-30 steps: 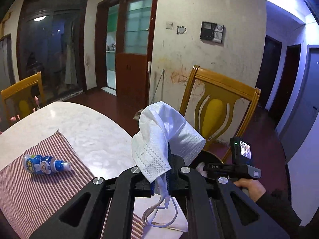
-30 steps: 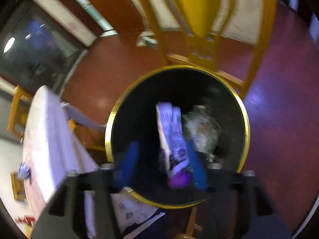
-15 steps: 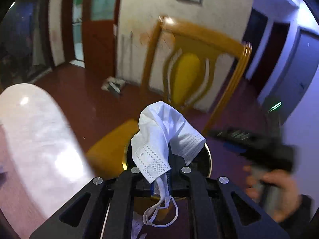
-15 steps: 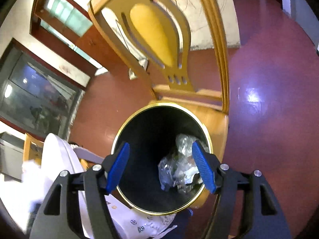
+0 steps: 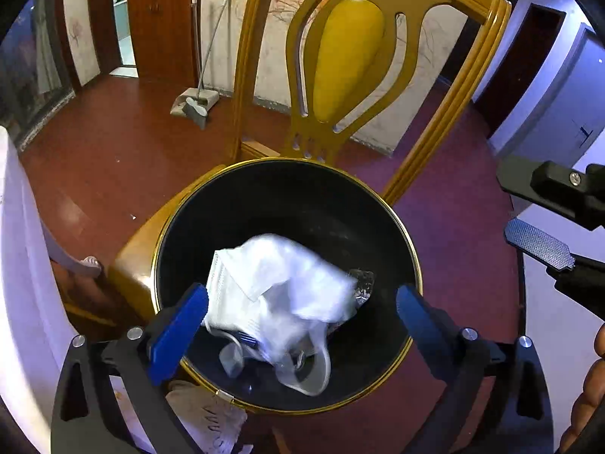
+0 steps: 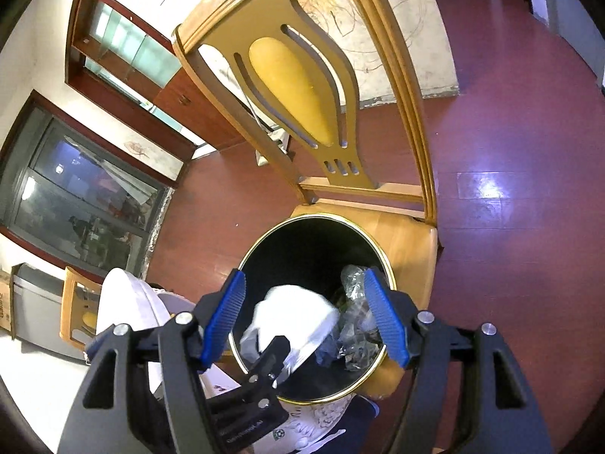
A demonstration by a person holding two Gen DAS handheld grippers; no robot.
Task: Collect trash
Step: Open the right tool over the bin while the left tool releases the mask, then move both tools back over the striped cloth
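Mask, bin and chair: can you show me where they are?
mask (image 5: pixel 280 276), left wrist view, its white middle
bin (image 5: pixel 410 253), left wrist view, gold rim
chair (image 5: pixel 348 53), left wrist view, yellow back panel

Both wrist views steeply downward, close above one shared bin (image 5: pixel 410 261).

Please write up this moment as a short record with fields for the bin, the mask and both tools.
bin: black trash bin with gold rim, standing on the yellow chair seat
mask: white face mask blurred over the bin mouth, touching neither pad
bin contents: crumpled clear plastic
left tool: jaws opening, above the bin
right tool: open, empty, also above the bin
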